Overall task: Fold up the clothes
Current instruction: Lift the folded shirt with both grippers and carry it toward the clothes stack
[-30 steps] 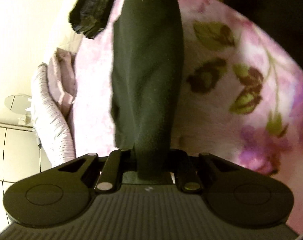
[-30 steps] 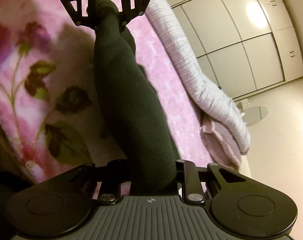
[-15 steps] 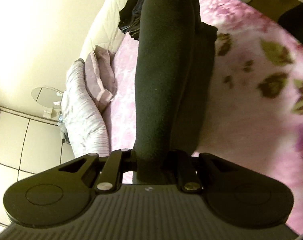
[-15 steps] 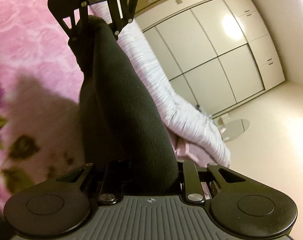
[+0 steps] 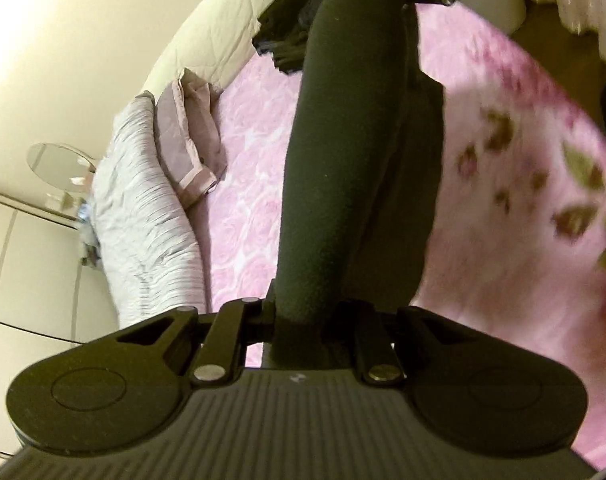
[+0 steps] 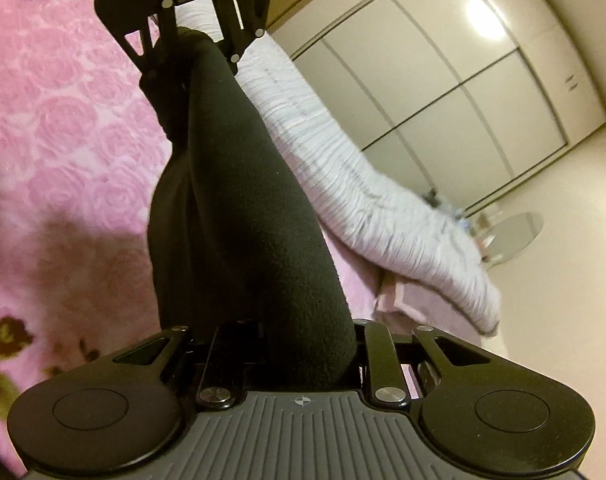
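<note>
Each camera sits just behind its own fingers, looking down along them, close to a stretched black garment (image 5: 343, 160) filling mid-frame. Both views share the pink bedspread (image 6: 63, 128), the striped quilt (image 5: 143, 216), and the other gripper at the top edge.

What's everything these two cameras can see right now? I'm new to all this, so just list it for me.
Black garment: one, black, stretched in the air between both grippers above the bed.
Dark clothes pile: one, black, far end of the bed.
Floral blanket: one, pink, covering the bed.
Striped duvet: one, pale grey, bunched along the bed's edge.
Pillow: one, mauve, beside the duvet.
Wardrobe: one, cream, against the wall.
Round mirror: one, beside the bed.
Left gripper: black, clamped on the garment.
Right gripper: black, clamped on the garment.
</note>
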Demonstrator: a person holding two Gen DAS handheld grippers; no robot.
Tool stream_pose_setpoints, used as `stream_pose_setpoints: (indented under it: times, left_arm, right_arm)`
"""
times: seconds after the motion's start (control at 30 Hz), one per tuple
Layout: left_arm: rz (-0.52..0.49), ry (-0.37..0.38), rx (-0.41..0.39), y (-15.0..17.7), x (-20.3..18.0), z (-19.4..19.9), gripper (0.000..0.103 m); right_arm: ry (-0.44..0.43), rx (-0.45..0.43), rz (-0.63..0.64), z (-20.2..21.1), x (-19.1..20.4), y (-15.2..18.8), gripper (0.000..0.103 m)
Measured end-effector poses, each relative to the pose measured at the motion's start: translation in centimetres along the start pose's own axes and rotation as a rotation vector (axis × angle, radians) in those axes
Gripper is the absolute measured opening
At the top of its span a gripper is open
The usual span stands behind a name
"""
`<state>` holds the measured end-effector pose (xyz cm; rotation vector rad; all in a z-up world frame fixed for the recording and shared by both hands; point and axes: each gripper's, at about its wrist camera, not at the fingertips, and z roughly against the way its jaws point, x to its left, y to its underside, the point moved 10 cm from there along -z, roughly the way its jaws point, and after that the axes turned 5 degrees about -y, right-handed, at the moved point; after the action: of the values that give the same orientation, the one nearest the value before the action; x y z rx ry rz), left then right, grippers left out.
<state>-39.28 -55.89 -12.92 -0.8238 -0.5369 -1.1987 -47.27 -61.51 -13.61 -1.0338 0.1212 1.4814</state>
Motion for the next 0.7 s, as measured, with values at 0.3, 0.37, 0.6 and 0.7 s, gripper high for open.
stream_pose_setpoints:
  times: [0.3, 0.37, 0.6, 0.7]
  left_arm:
    - [0.068, 0.108, -0.021, -15.4, 2.7, 2.9, 0.012]
    - [0.084, 0.119, -0.034, -19.0, 3.1, 3.1, 0.012]
    - [0.095, 0.123, -0.145, -28.1, 4.8, 1.4, 0.012]
    - [0.085, 0.122, -0.211, -31.0, 6.1, 0.5, 0.012]
  right_arm:
    - [-0.109, 0.108, -0.019, 10.6, -9.6, 6.8, 0.021]
    - [-0.102, 0.124, -0.021, 12.6, -12.1, 8.9, 0.021]
    - [0.004, 0.203, -0.087, 15.9, -18.9, 14.5, 0.021]
    - [0.036, 0.248, -0.089, 17.1, -20.9, 15.9, 0.021]
